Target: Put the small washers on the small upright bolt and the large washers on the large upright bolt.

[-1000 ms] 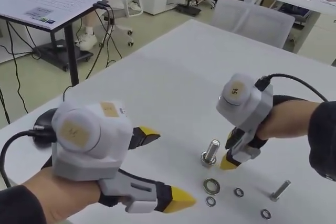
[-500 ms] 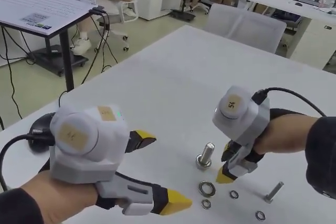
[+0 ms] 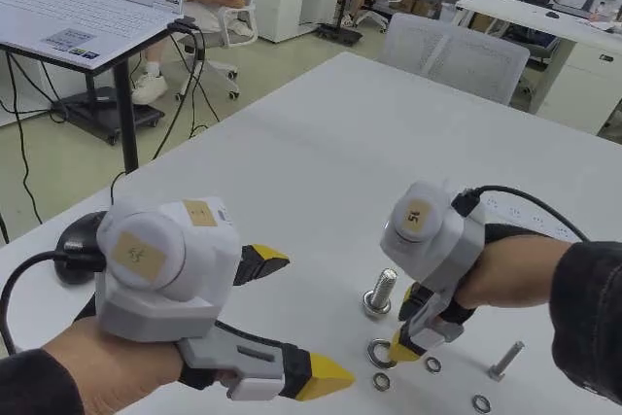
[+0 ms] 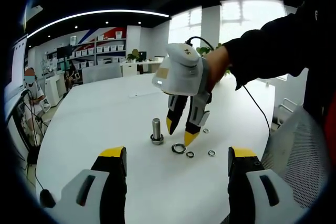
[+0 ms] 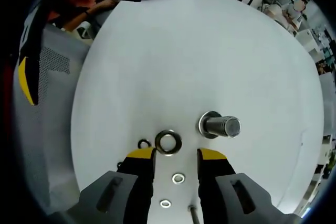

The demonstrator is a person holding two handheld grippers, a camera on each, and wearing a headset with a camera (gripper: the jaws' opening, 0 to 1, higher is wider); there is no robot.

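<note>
Right claw [image 5: 170, 155] part open, empty, tips low over the desk [image 5: 157, 51]. Large washer [image 5: 168, 142] lies just ahead, between the tips; contact not discernible. Large bolt [image 5: 219, 126] upright just beside it. Small washers [image 5: 178, 178] flat nearby. Left claw [image 3: 296, 318] spread wide, empty.

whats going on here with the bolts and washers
A person at a white table is working with a hand-held gripper in each hand. The right hand-held gripper is down at the table with its jaws open, tips just short of the large washer, which lies flat beside the large upright bolt. Small washers lie loose nearby, and a smaller bolt lies on its side. The left hand-held gripper is open, off to the side, holding nothing.
</note>
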